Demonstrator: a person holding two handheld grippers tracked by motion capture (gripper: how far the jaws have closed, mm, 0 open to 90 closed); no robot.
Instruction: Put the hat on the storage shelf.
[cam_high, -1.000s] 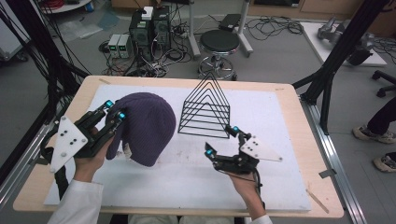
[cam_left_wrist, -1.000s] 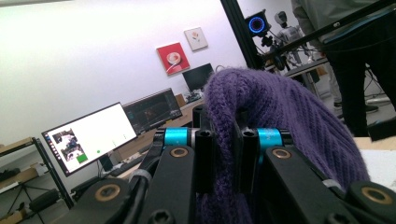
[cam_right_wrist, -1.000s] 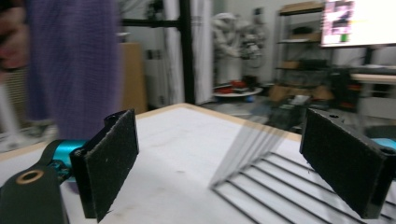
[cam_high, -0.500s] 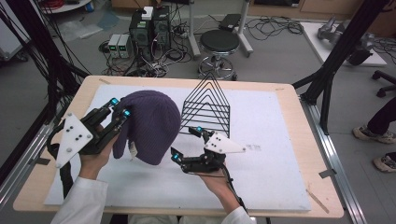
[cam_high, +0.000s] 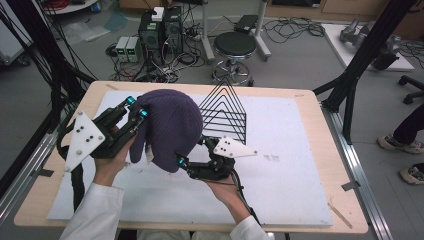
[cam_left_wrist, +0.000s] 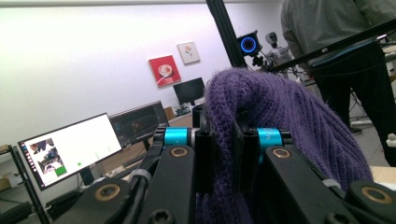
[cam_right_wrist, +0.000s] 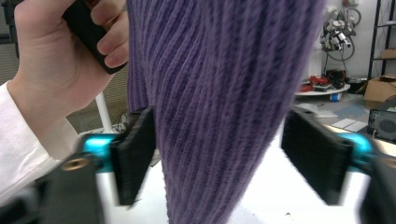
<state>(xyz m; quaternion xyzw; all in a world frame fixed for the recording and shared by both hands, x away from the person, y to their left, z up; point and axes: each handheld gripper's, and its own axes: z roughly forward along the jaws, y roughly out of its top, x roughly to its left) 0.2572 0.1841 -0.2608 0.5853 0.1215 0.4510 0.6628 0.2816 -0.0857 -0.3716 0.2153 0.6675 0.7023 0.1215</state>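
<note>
— What's changed? 
— The right gripper (cam_high: 192, 155) has slid left across the table (cam_high: 300, 165) from beside the wire rack (cam_high: 225, 112) to the purple knit hat (cam_high: 170, 125); its jaws have just been closing, the hat's lower edge between them, not yet pinched. 
— And the left gripper (cam_high: 135, 107)? 
— Clamped tight on the hat's edge, holding it up above the table.

Black tools (cam_high: 136, 107) with cyan joints, grey plates; white sleeves (cam_high: 97, 212).
</note>
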